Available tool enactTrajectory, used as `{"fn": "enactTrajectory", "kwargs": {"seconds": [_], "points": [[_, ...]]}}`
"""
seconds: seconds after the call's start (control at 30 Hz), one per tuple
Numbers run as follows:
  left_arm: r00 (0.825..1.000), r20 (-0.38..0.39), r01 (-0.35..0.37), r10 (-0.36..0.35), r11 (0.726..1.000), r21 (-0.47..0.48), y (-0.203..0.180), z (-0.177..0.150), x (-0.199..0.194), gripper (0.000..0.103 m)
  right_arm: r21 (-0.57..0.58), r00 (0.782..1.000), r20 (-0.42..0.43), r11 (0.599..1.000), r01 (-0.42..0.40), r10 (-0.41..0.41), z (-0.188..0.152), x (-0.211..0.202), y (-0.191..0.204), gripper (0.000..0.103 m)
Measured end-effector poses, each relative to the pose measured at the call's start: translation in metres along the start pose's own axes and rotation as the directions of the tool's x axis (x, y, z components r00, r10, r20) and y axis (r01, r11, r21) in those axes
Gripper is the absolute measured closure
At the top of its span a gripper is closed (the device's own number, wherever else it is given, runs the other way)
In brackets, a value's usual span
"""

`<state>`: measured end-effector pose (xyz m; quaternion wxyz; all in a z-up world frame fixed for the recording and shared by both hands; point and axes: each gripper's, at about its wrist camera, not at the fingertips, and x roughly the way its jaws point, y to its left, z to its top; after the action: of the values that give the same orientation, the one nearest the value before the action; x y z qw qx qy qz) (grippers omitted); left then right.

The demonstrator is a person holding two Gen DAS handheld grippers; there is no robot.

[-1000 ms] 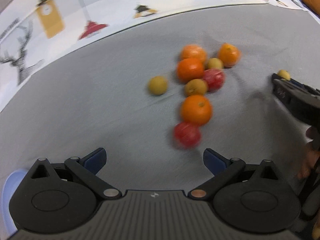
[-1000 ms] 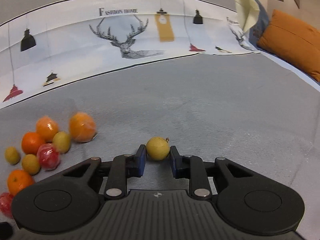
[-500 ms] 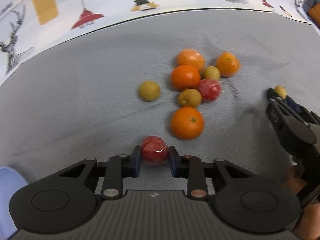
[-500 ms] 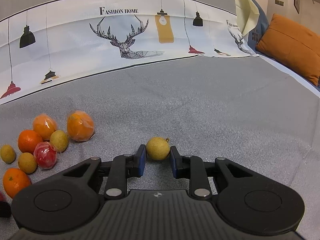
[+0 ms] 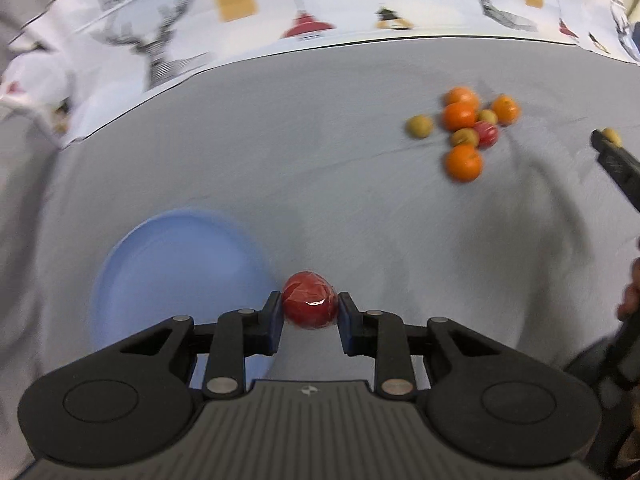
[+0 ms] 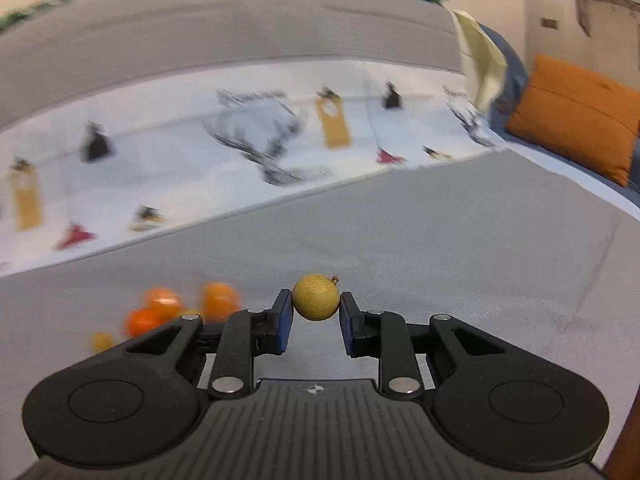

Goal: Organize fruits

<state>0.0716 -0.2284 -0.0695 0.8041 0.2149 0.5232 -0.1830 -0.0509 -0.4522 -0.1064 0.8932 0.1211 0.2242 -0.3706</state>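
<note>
Left wrist view: your left tongs (image 5: 309, 312) clamp the red fruit (image 5: 310, 299) beside the blue plate (image 5: 176, 272), ready for sorting; right tongs (image 6: 315, 314) grip the yellow-brown fruit (image 6: 316, 297).

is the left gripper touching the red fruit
Touching. In the left wrist view the left gripper has both fingers pressed against the sides of the red fruit, with no gap visible.
</note>
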Motion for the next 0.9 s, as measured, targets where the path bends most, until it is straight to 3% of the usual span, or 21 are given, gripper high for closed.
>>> {"fn": "enactTrajectory", "kwargs": {"seconds": [0.17, 0.23, 0.4, 0.5, 0.7, 0.9], "points": [[0.999, -0.02, -0.034, 0.032, 0.997, -0.071, 0.053, -0.043, -0.037, 0.071, -0.054, 0.983, -0.026, 0.981, -0.184, 0.183, -0.003, -0.084, 0.03, 0.077], [0.999, -0.028, -0.038, 0.035, 0.995, -0.096, 0.072, -0.061, -0.05, 0.071, -0.052, 0.956, -0.063, 0.956, -0.289, 0.286, -0.007, -0.121, 0.043, 0.077], [0.998, -0.009, -0.071, 0.07, 0.986, -0.152, 0.11, -0.107, -0.076, 0.071, -0.095, 0.883, -0.177, 0.886, -0.454, 0.434, -0.021, -0.185, 0.077, 0.077], [0.998, -0.002, -0.069, 0.07, 0.98, -0.188, 0.129, -0.132, -0.087, 0.071, -0.131, 0.846, -0.231, 0.846, -0.516, 0.48, -0.032, -0.215, 0.098, 0.077], [0.999, 0.0, -0.052, 0.053, 0.966, -0.254, 0.155, -0.168, -0.099, 0.071, -0.207, 0.806, -0.283, 0.788, -0.58, 0.52, -0.053, -0.262, 0.126, 0.077], [1.0, 0.006, -0.024, 0.027, 0.952, -0.305, 0.167, -0.182, -0.1, 0.071, -0.284, 0.804, -0.269, 0.754, -0.592, 0.53, -0.054, -0.281, 0.136, 0.077]]}}
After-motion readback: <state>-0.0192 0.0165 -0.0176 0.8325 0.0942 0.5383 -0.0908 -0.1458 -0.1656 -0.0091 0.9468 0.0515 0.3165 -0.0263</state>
